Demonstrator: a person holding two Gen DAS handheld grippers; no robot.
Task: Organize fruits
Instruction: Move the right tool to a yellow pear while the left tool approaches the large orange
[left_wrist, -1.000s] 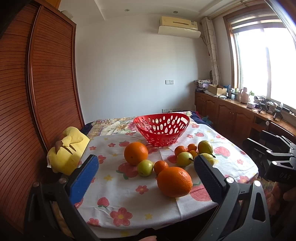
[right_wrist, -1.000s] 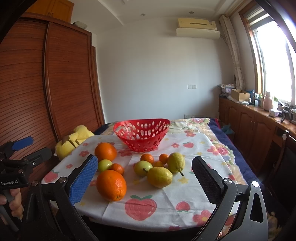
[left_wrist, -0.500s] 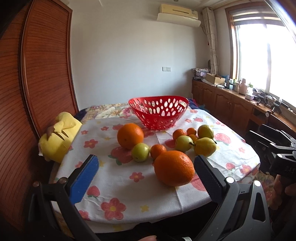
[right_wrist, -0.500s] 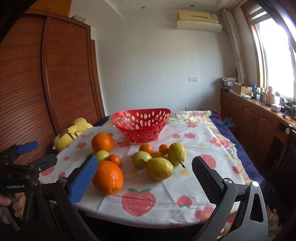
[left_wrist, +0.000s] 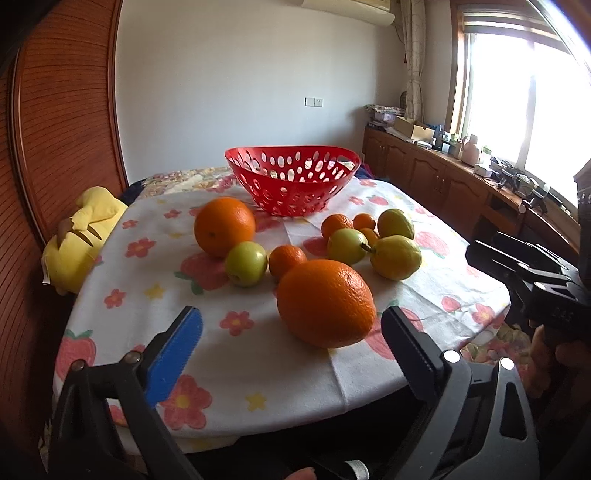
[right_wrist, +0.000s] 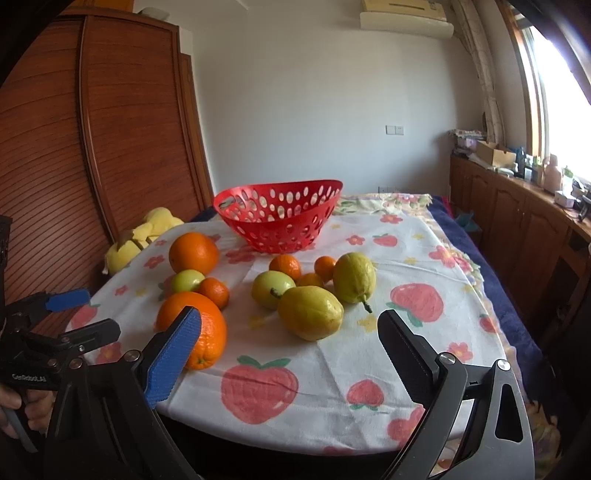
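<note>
Both grippers have dipped toward the fruit since a second ago. My left gripper frames the near orange, jaws wide but closing, nothing touched. My right gripper does likewise below the lemon. Round fruit may roll off the near edge if nudged. Red basket sits empty at upper centre.

My red perforated basket, orange oranges, yellow-green lemons, green apples, white tablecloth printed with red strawberries and flowers, yellow plush toy, my blue gripper pad.
</note>
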